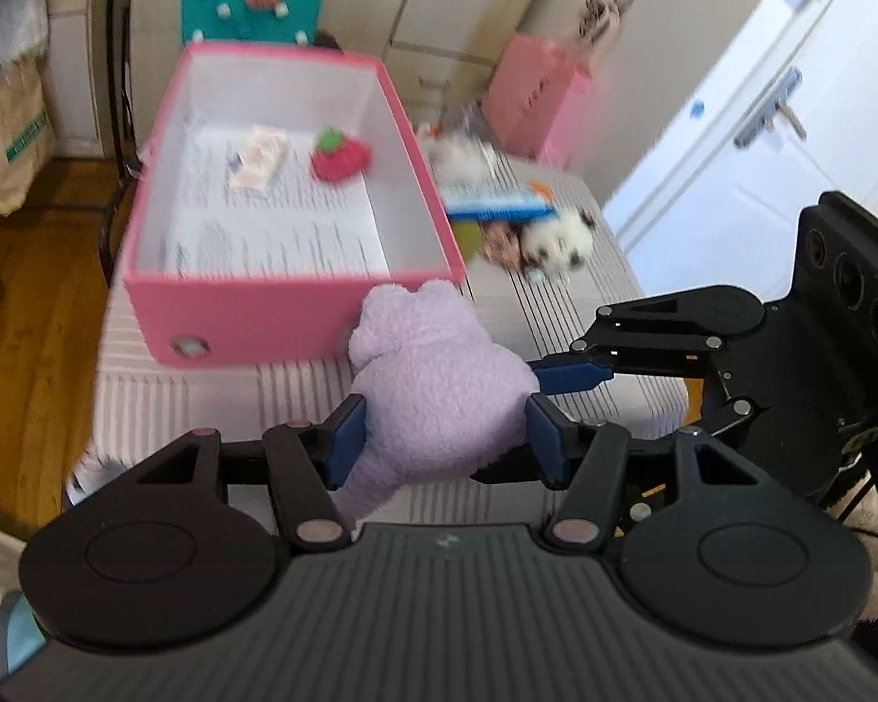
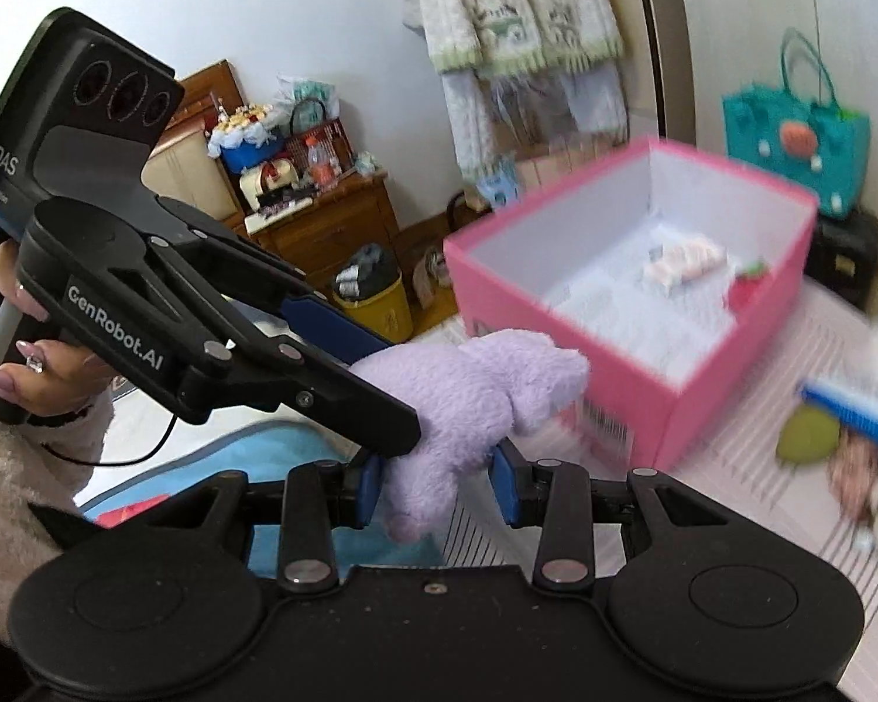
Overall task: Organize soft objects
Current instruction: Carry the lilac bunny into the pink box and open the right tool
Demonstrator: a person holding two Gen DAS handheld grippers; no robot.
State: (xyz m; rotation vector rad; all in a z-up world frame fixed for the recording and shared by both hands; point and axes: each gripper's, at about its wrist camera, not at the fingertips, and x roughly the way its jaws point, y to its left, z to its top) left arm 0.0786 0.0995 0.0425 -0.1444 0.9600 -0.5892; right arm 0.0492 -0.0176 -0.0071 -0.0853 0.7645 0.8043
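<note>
**Purple toy held by both grippers, box just ahead**

The soft purple plush toy [image 1: 439, 374] is light and squishy. The left gripper [image 1: 448, 439] jaws are clamped on its fat middle. The right gripper [image 2: 439, 482] jaws pinch its lower end. The open pink box [image 1: 292, 298] sits just past the jaws, with lots of room inside. Its near wall stands high, so lift the toy over it.

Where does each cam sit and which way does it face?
Left wrist: on the left gripper, looking down past its fingers at the purple plush and pink box; right gripper enters from the right.
Right wrist: on the right gripper, same plush, box beyond; left gripper and the hand holding it show.
Shared: plush, box, both grippers.
</note>
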